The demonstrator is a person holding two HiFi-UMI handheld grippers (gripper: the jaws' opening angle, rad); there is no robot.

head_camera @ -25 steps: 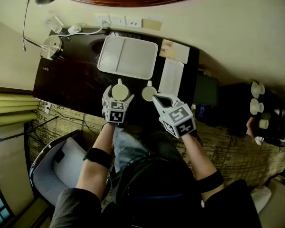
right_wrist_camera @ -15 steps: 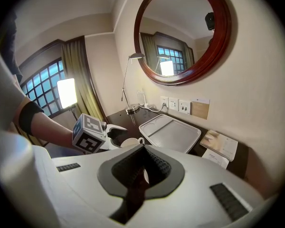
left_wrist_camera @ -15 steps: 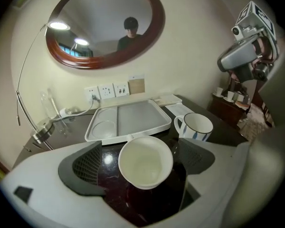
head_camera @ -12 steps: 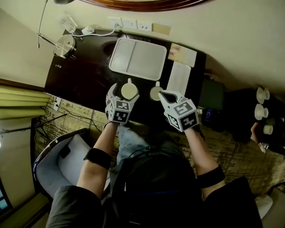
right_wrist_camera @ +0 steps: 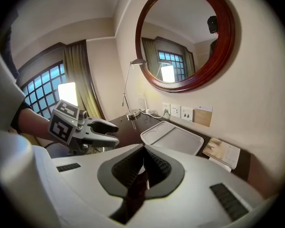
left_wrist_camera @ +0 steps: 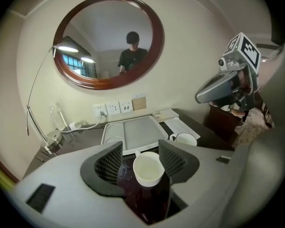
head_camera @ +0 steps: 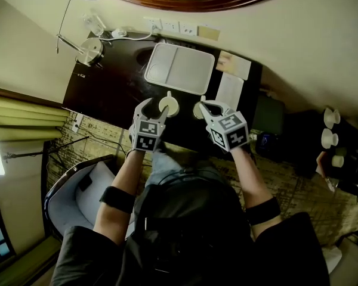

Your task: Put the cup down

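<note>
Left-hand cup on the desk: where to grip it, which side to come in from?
Likely its round wall, one pad on each flank, coming down from above on the side away from the tray. The cup stands upright, mouth up, and its handle points toward the tray, so both flanks look bare.

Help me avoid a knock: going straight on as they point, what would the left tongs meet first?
Likely the white cup on the desk, right in line below the left tongs; depth is unclear. The jaws have just been closing, clear of it.
</note>
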